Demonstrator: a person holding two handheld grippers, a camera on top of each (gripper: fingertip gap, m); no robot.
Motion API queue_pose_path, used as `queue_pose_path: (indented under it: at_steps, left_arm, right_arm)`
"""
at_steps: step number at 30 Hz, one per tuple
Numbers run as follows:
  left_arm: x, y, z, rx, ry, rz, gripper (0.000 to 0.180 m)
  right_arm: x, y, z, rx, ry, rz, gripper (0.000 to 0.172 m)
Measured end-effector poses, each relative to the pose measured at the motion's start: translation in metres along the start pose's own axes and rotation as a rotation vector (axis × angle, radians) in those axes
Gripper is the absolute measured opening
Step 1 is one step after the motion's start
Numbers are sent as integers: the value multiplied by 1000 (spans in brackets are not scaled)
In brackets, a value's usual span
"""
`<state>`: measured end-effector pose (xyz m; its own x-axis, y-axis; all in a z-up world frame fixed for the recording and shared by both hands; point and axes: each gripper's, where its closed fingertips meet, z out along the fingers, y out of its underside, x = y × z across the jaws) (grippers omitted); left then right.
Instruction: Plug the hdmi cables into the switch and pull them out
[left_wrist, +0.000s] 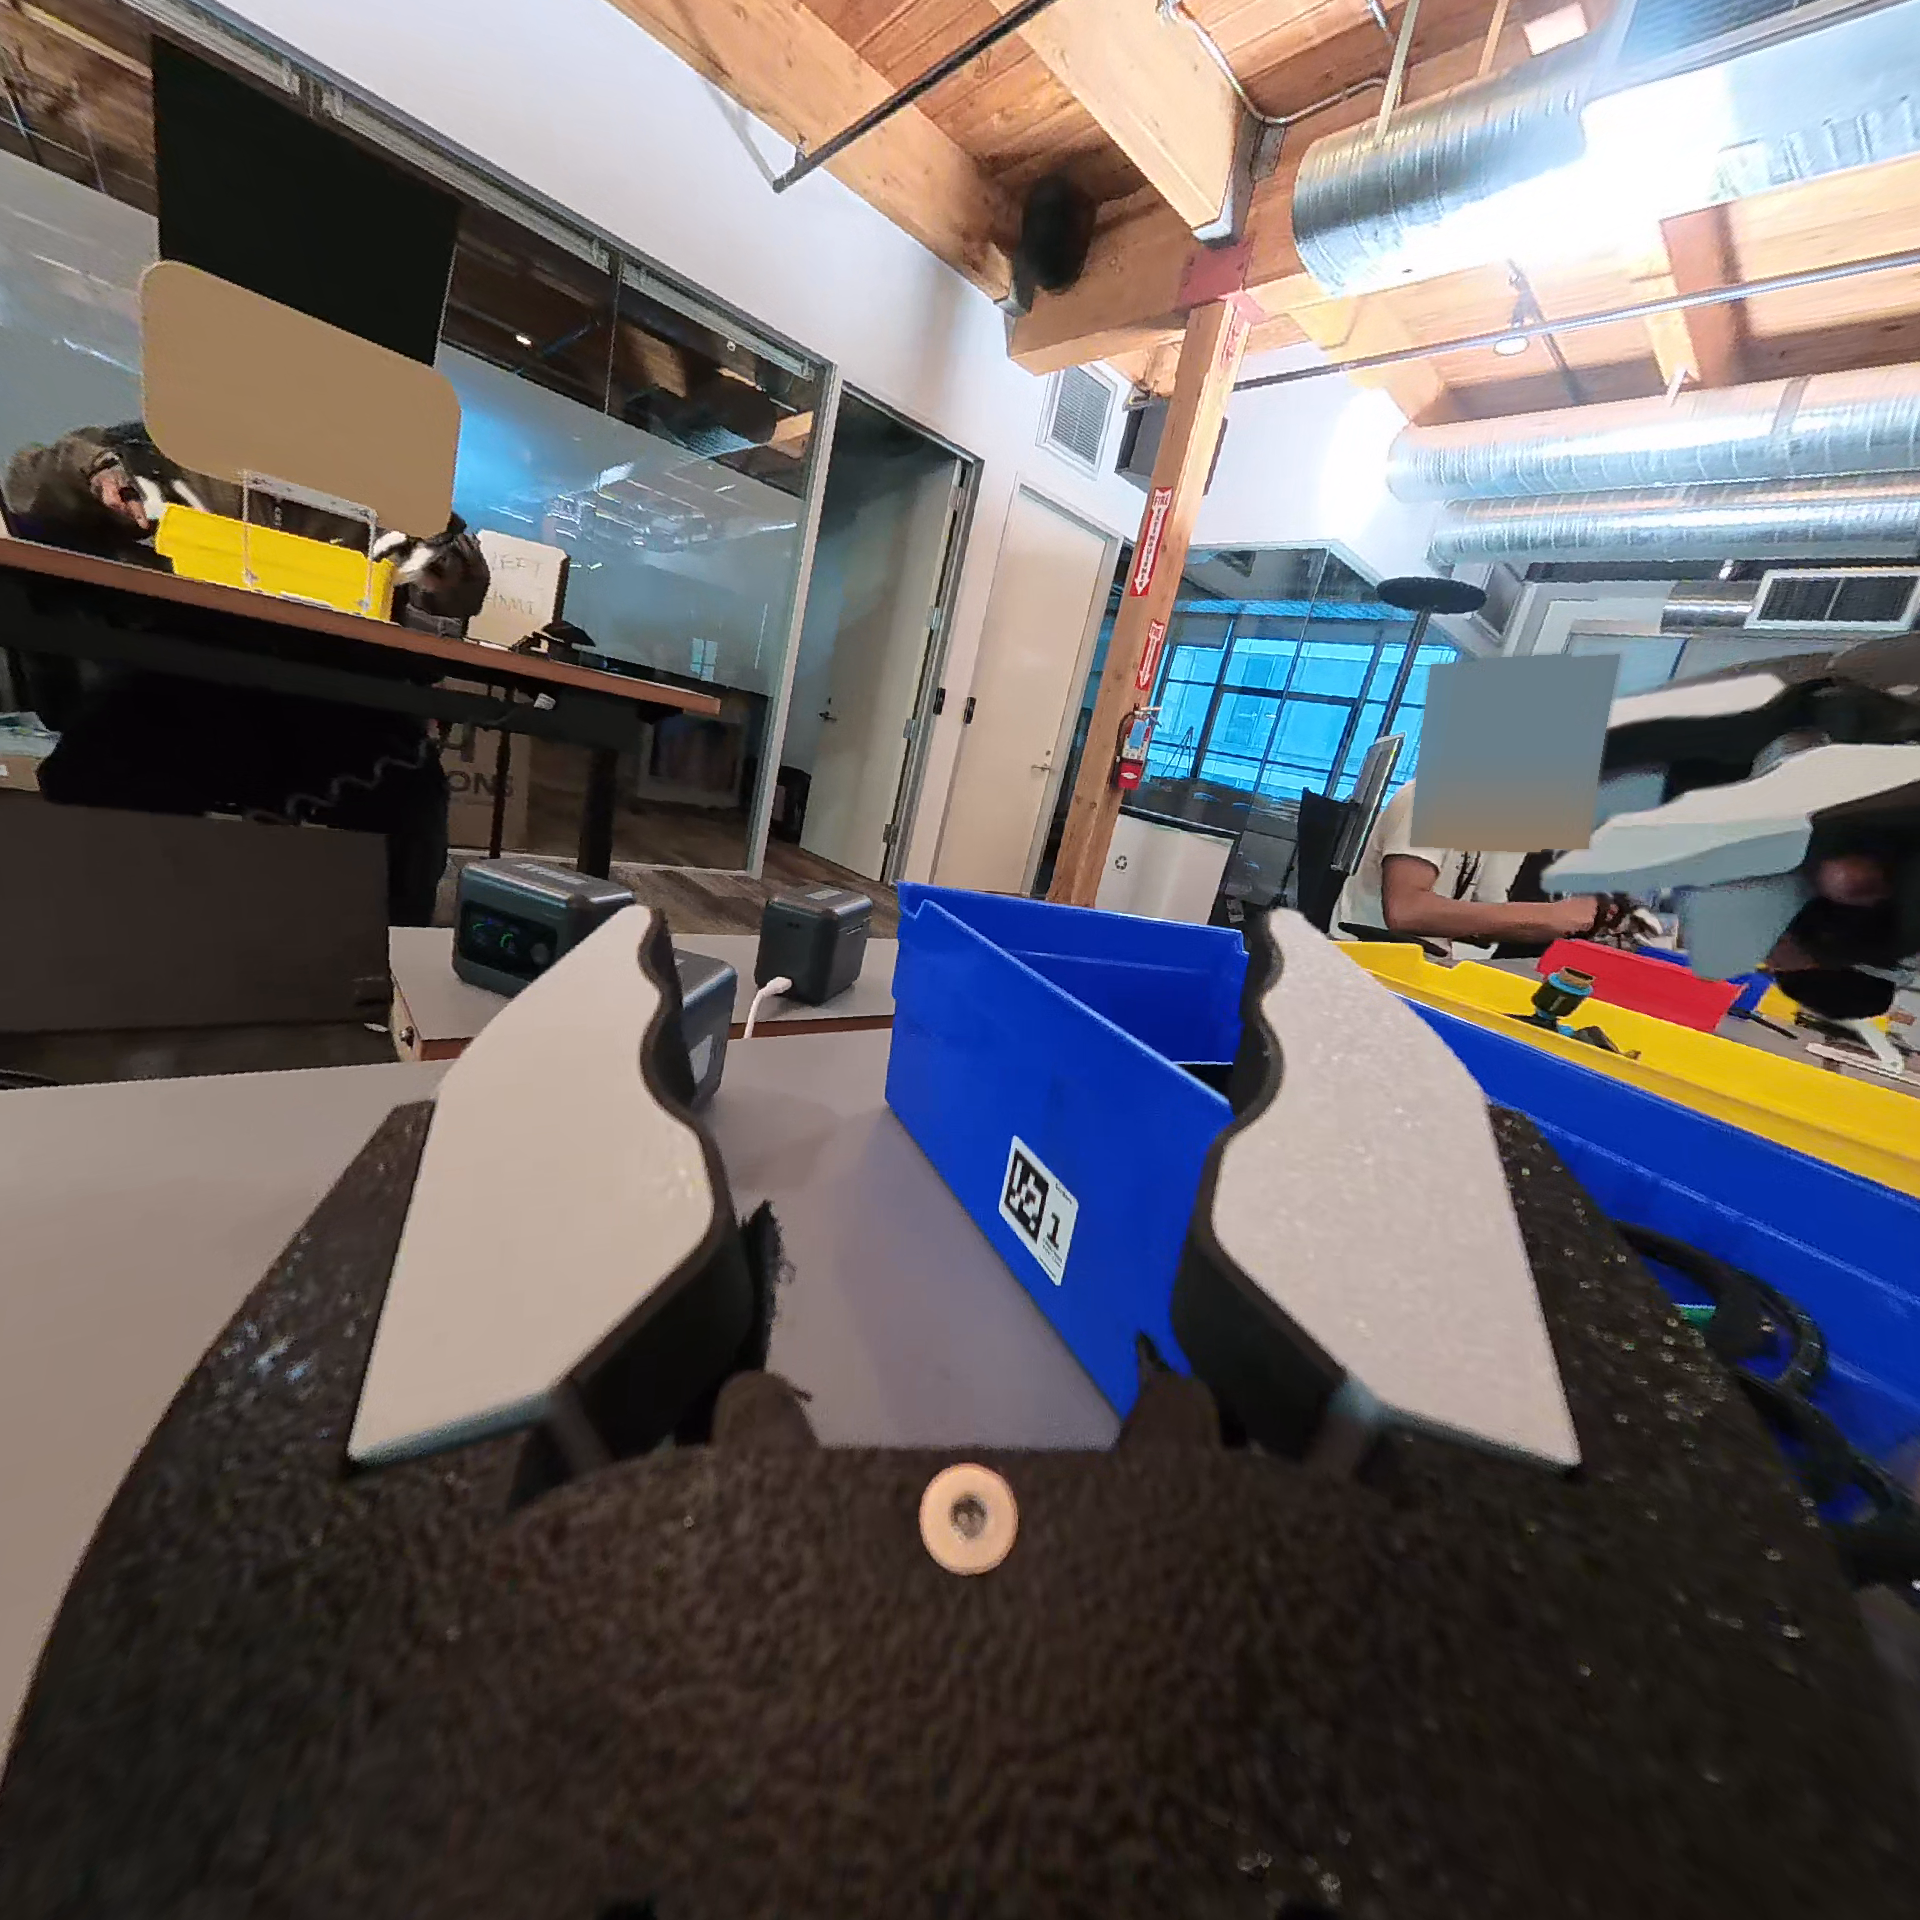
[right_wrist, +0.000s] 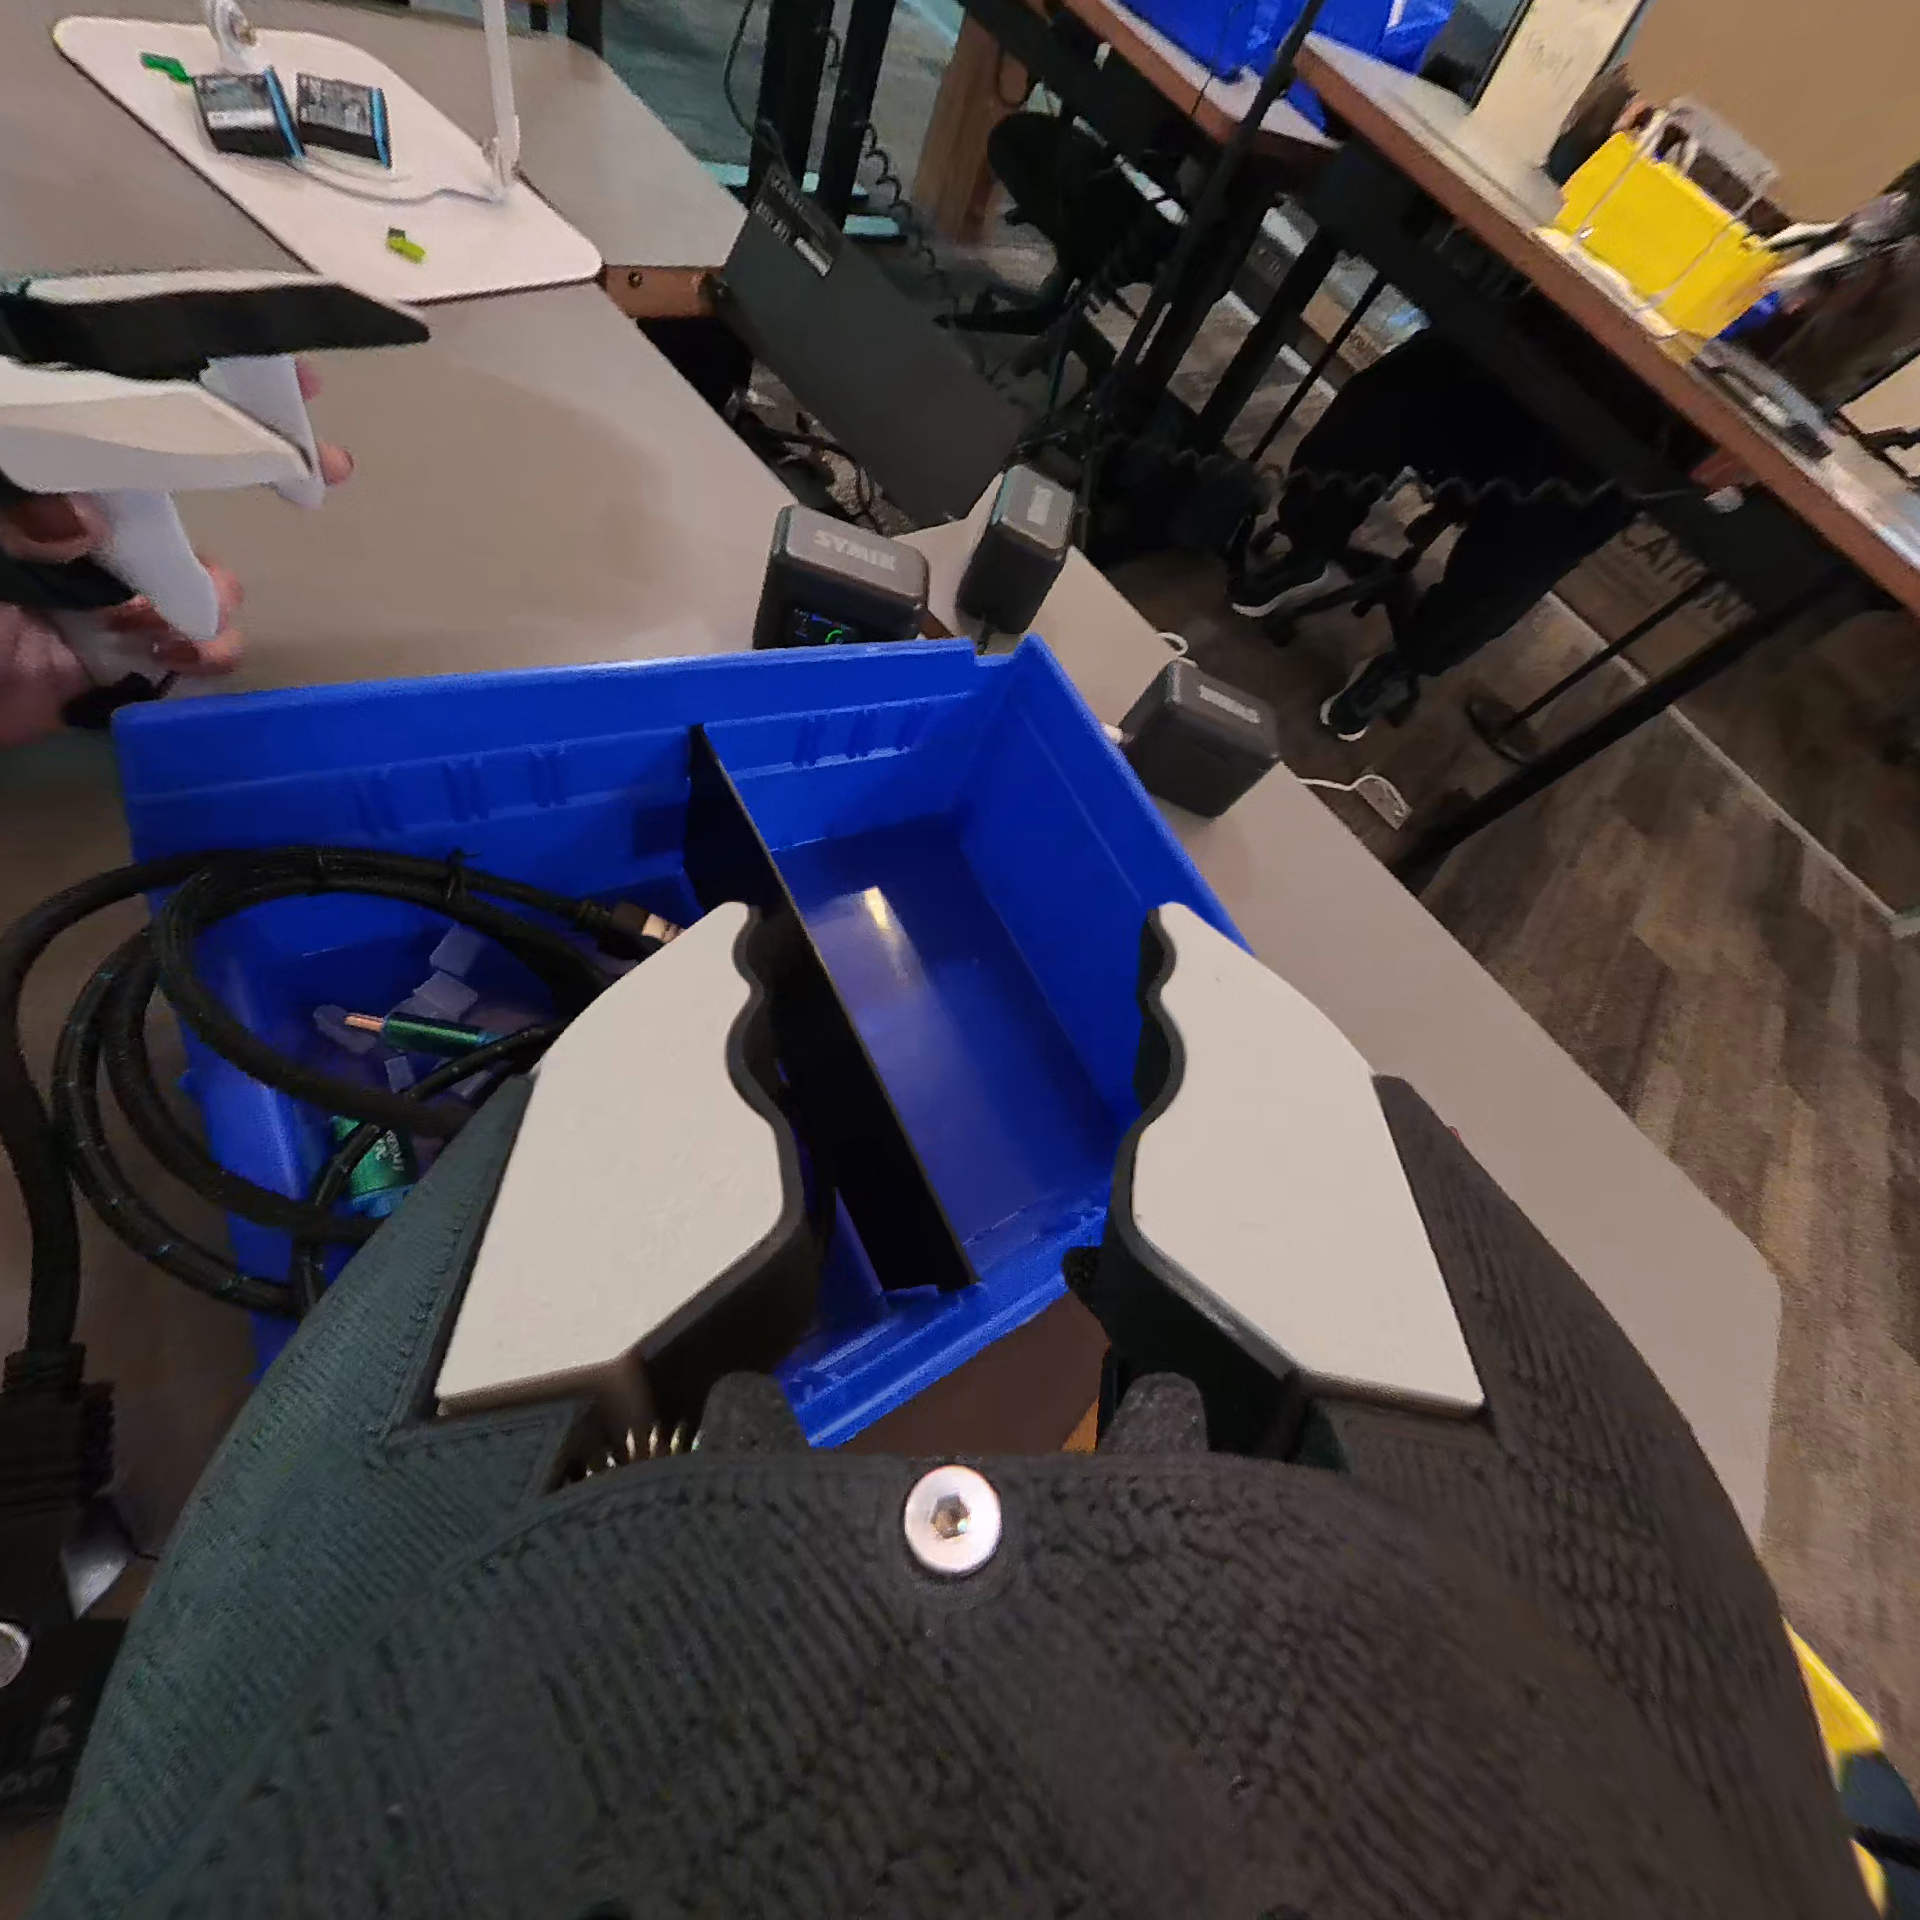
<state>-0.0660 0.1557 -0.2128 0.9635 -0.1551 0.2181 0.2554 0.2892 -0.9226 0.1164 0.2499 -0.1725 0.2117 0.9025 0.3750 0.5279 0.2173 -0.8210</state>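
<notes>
The right claw (right_wrist: 940, 997) hangs open over the blue divided bin (right_wrist: 1049, 831), its fingers straddling the black divider (right_wrist: 831, 1039) without contact. At 9 o'clock, coiled black cables (right_wrist: 208, 997) fill the neighbouring compartment. The left claw (left_wrist: 956, 997) is open, empty, low over the grey desk (left_wrist: 187, 1226).

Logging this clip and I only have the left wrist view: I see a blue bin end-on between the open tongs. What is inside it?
Observer: The right wrist view looks down into the blue bin. A black divider splits it; the compartment right of it is bare.
Operator: And the other compartment?
Observer: It holds a coiled black cable that spills over the bin's left edge, plus a green metallic stick-like item.
Operator: Where are the right tongs?
Observer: The right tongs are open above the bin with nothing between the fingers but the divider and bare compartment below.
Operator: Mine?
Observer: The left tongs hang open over the grey table, beyond the bin.
</notes>
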Motion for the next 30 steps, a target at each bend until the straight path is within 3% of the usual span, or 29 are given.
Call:
queue_pose_path:
  at_steps: [6, 15, 23, 30]
  left_arm:
    - [-2, 0, -2, -1, -4, -58, 101]
    - [7, -5, 2, 38, 1, 77, 98]
    - [5, -9, 1, 68, -11, 88, 97]
    - [6, -2, 7, 61, -13, 43, 97]
  right_arm:
    - [-21, 10, 6, -57, -71, -6, 66]
    - [-22, -9, -14, -54, -11, -102, 64]
    - [-32, -8, -1, -112, -24, -180, 62]
    - [-16, 2, -5, -153, 43, -169, 61]
